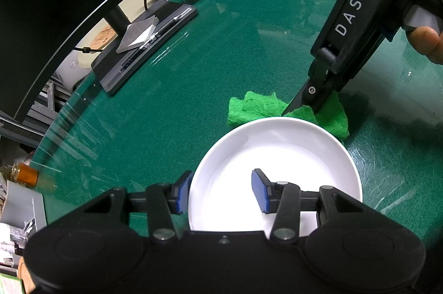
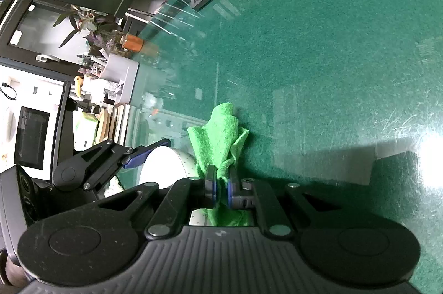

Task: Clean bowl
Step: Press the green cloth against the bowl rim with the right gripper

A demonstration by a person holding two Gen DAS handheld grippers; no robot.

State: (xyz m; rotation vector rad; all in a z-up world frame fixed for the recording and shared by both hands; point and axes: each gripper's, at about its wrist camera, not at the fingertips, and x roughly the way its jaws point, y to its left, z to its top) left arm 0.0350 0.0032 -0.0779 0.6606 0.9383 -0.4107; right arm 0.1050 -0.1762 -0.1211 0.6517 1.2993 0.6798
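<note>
Two claws were busy: right gripper pinched the green cloth at lower centre, left gripper straddled the white bowl's rim, seemingly not squeezing. Best to steady the bowl firmly before wiping inside.

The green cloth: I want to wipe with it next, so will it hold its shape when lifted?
Probably not. The green cloth lies crumpled and folded where the right gripper pinches it, so it looks floppy and light. Its fuzzy surface should grip well, unlike the glossy white bowl.

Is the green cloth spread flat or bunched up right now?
Bunched: the crumpled green cloth is pinched in folds by the right hand-held gripper.
</note>
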